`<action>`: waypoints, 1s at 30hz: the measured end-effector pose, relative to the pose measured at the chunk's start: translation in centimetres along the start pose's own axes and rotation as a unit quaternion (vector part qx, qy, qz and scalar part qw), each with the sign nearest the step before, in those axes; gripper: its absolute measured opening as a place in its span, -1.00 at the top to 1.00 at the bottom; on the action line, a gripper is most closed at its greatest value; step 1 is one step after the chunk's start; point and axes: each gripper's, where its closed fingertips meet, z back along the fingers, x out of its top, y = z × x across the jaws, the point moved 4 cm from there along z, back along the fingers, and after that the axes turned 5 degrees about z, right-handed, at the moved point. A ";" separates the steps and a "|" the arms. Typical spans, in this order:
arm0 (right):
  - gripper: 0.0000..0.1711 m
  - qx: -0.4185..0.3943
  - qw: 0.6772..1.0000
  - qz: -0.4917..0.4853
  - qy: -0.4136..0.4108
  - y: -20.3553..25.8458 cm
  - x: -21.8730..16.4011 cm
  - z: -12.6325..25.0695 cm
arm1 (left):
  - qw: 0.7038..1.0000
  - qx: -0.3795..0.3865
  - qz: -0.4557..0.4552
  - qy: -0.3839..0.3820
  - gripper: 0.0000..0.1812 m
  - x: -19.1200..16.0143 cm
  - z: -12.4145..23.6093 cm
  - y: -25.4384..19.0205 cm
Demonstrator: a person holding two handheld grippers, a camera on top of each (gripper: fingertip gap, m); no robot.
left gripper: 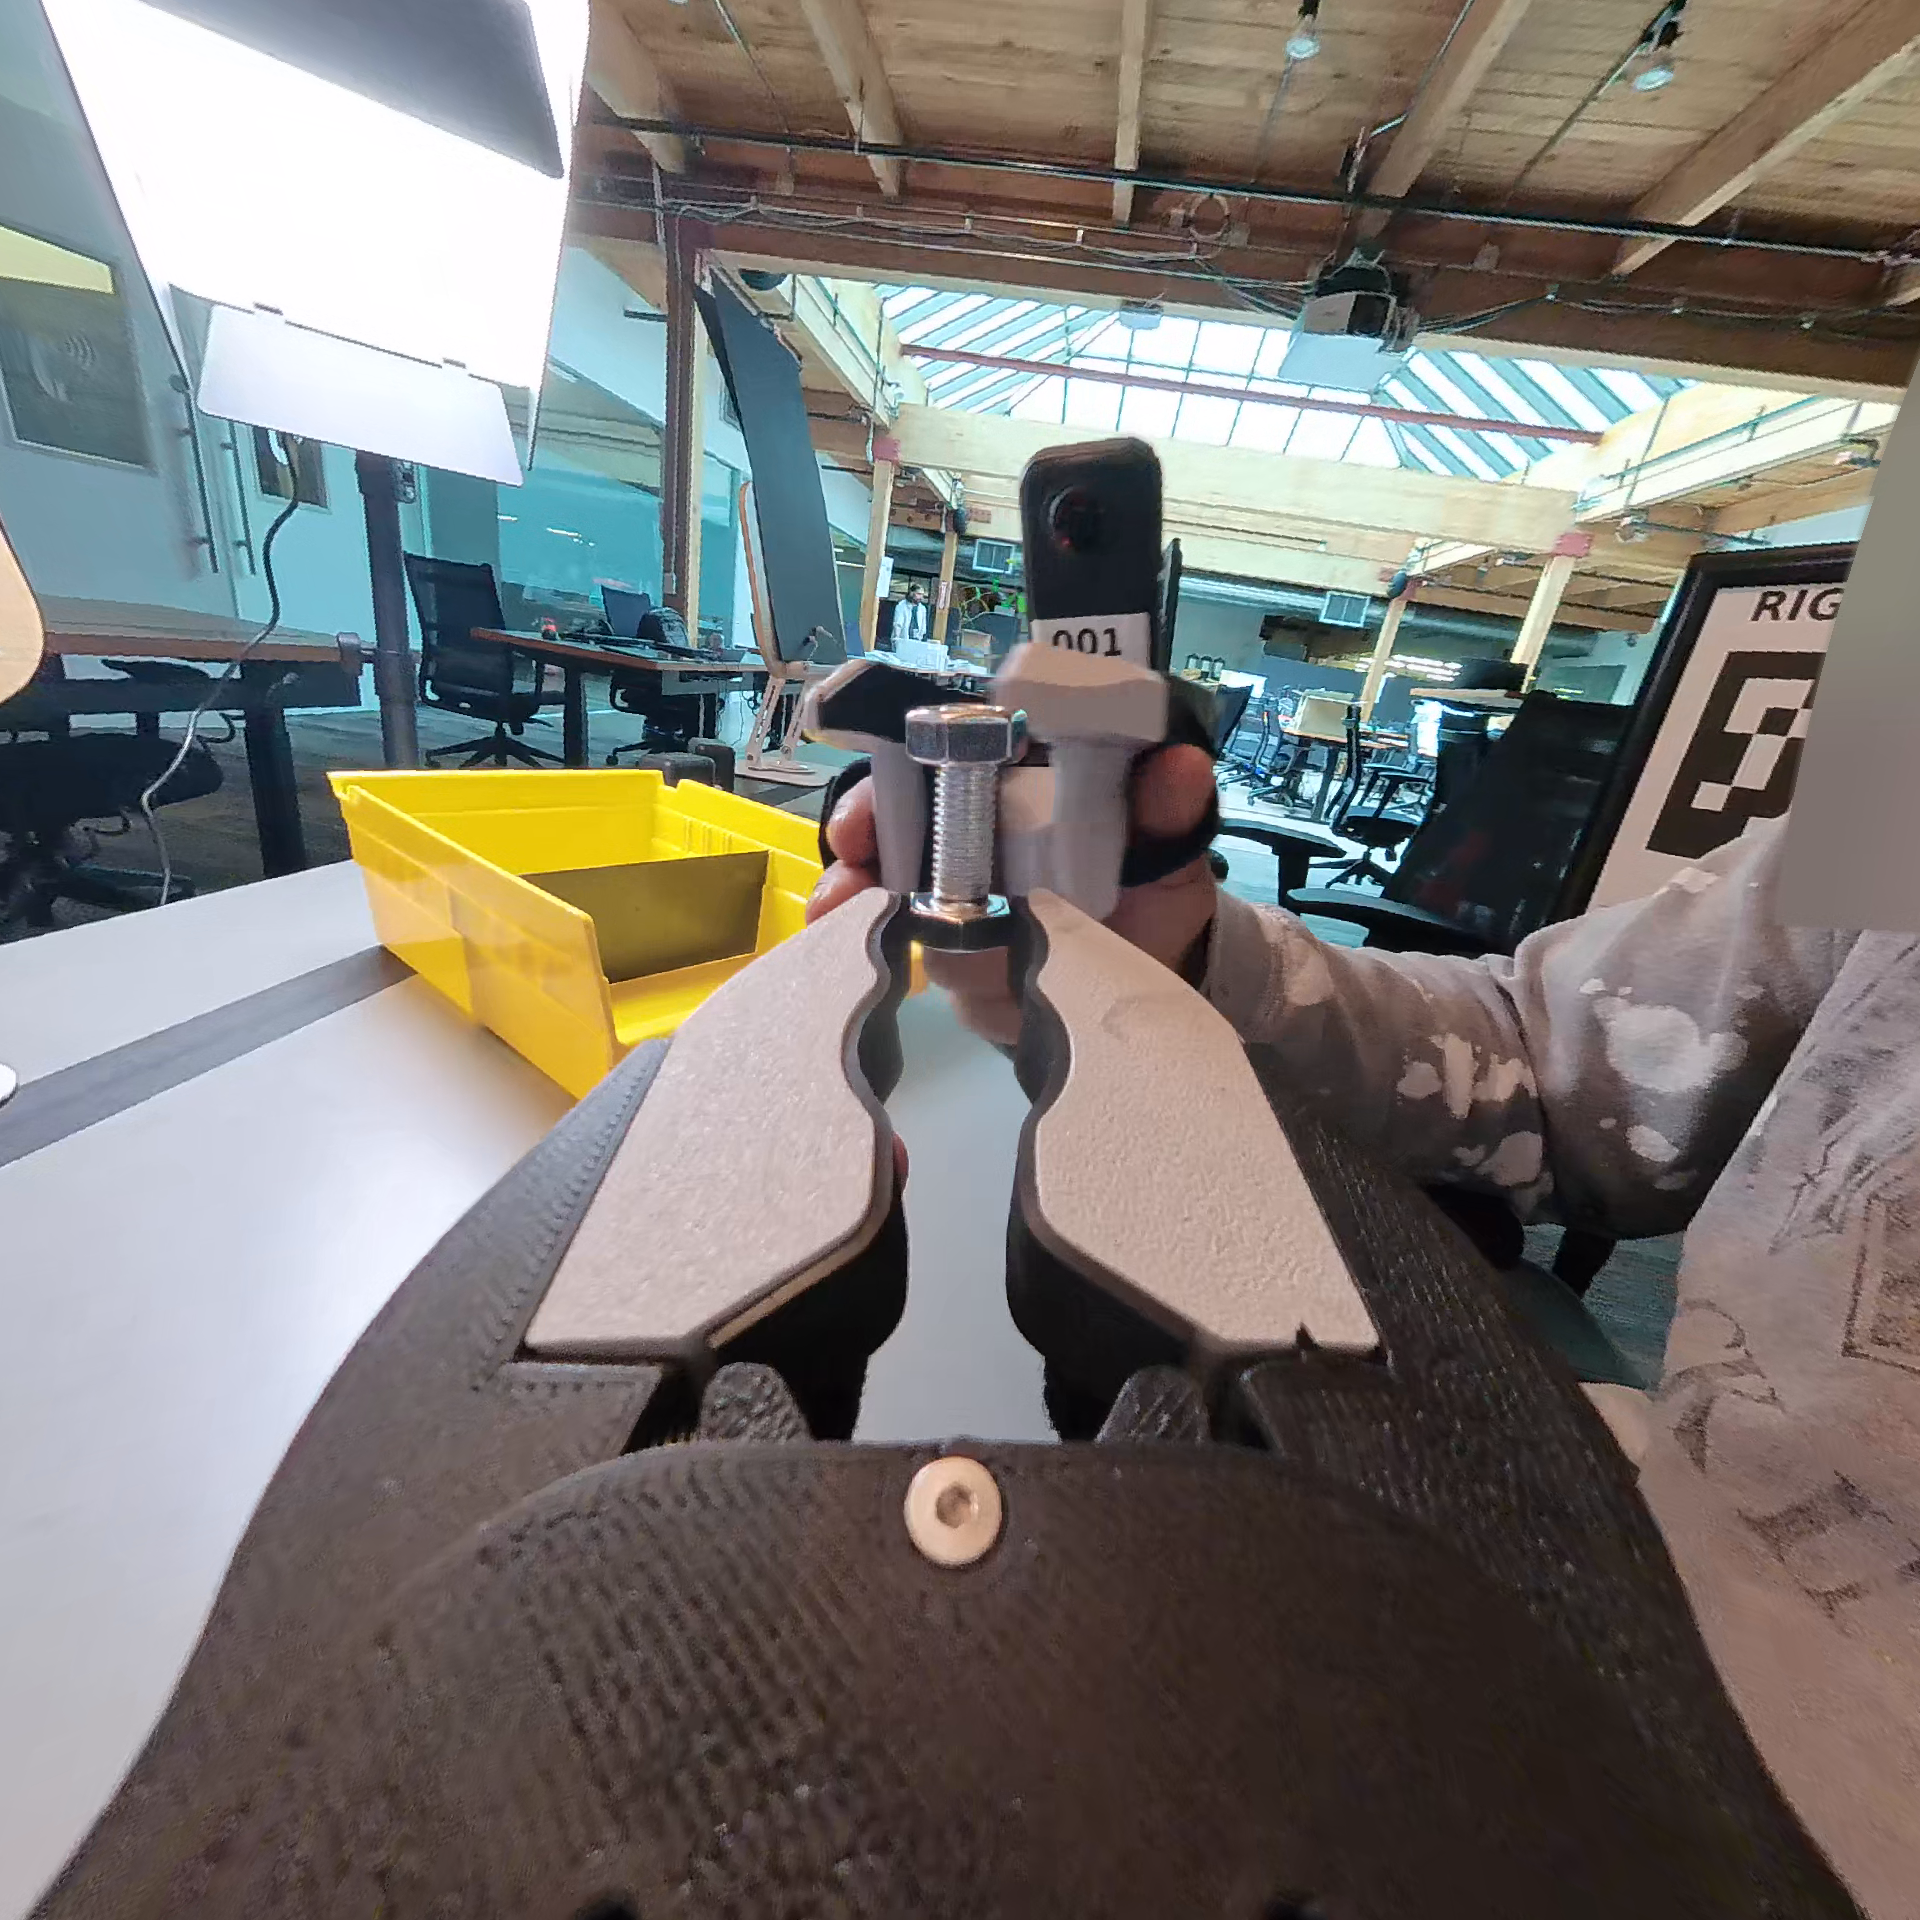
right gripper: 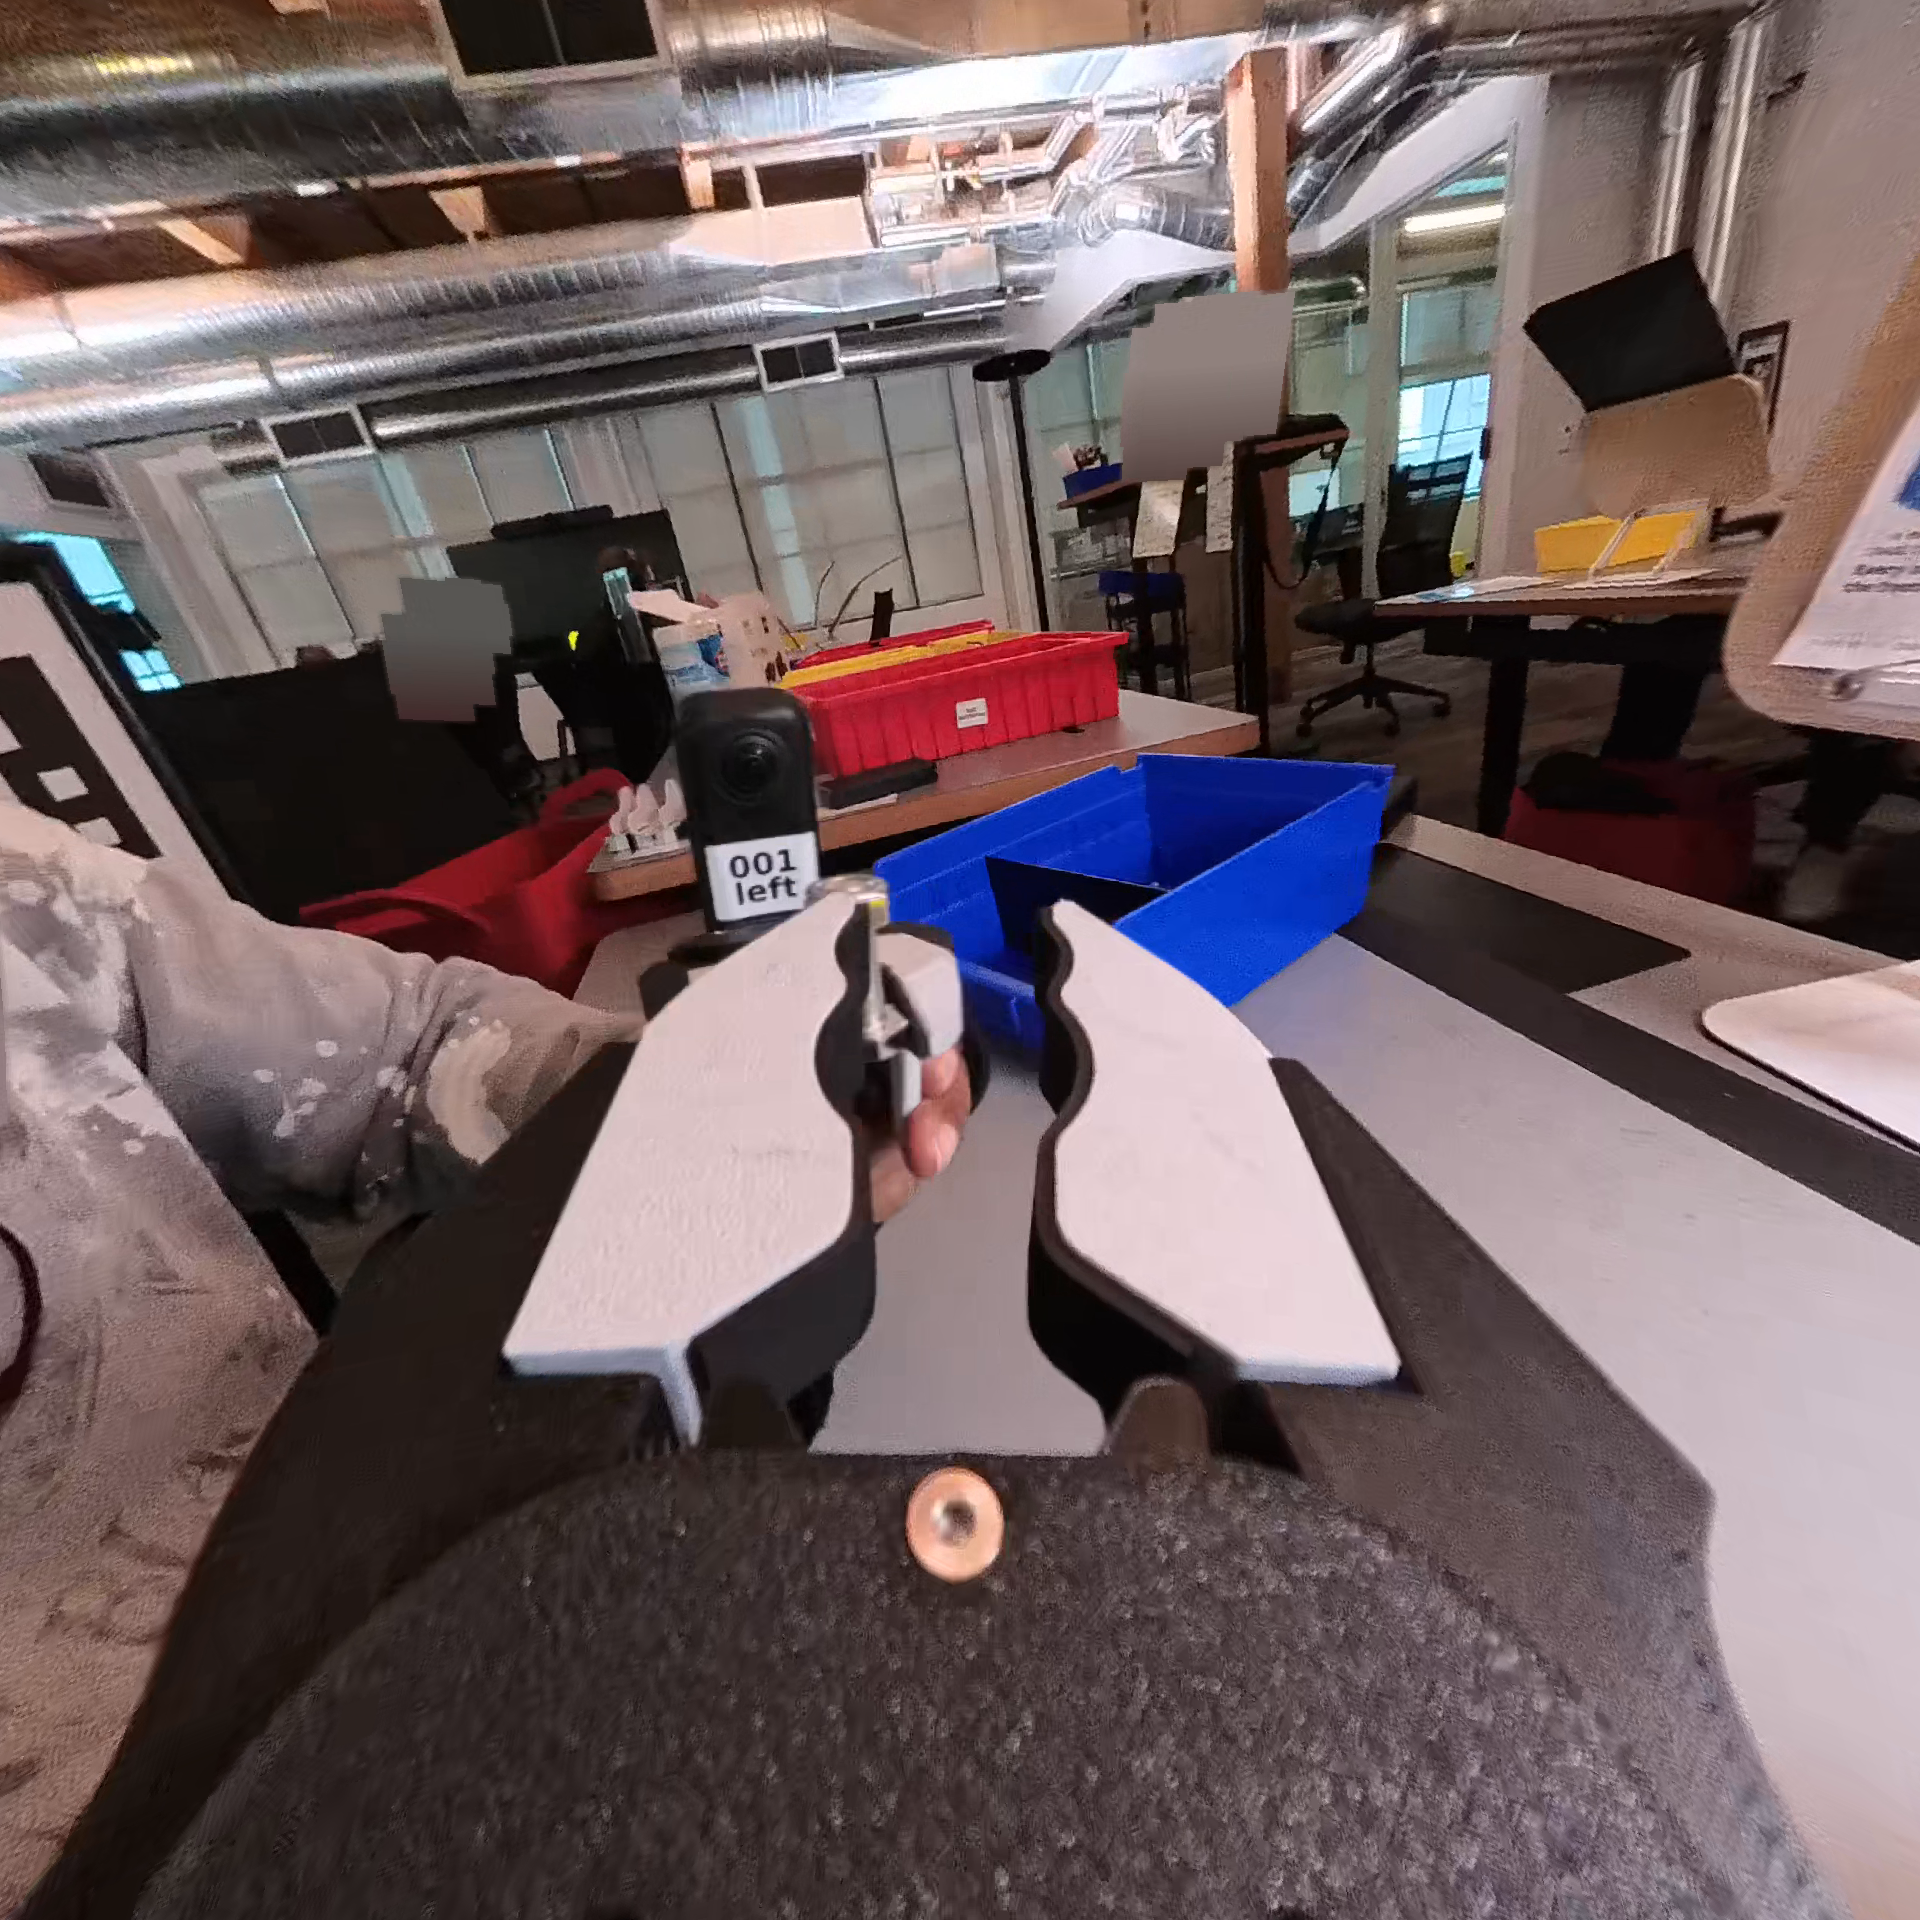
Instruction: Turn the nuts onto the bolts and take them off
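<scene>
Left wrist view: grey table point(left gripper: 208, 1195) bears yellow bin point(left gripper: 488, 883), open-plan office behind.

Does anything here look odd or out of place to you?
Nothing spilled or broken. One oddity: the bolt stands head-up, seemingly held only by the nut pinched in the left gripper; the right gripper is open around it.

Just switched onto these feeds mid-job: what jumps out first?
A silver bolt stands upright in mid-air, its nut pinched by the left gripper and its shank flanked by the open fingers of the right gripper. A yellow bin and a blue bin sit on the table behind.
</scene>
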 end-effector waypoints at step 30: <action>0.74 -0.029 1.000 0.009 -0.002 -0.3 0.1 -0.3 | 1.000 0.001 -0.010 0.002 0.80 0.0 0.0 0.0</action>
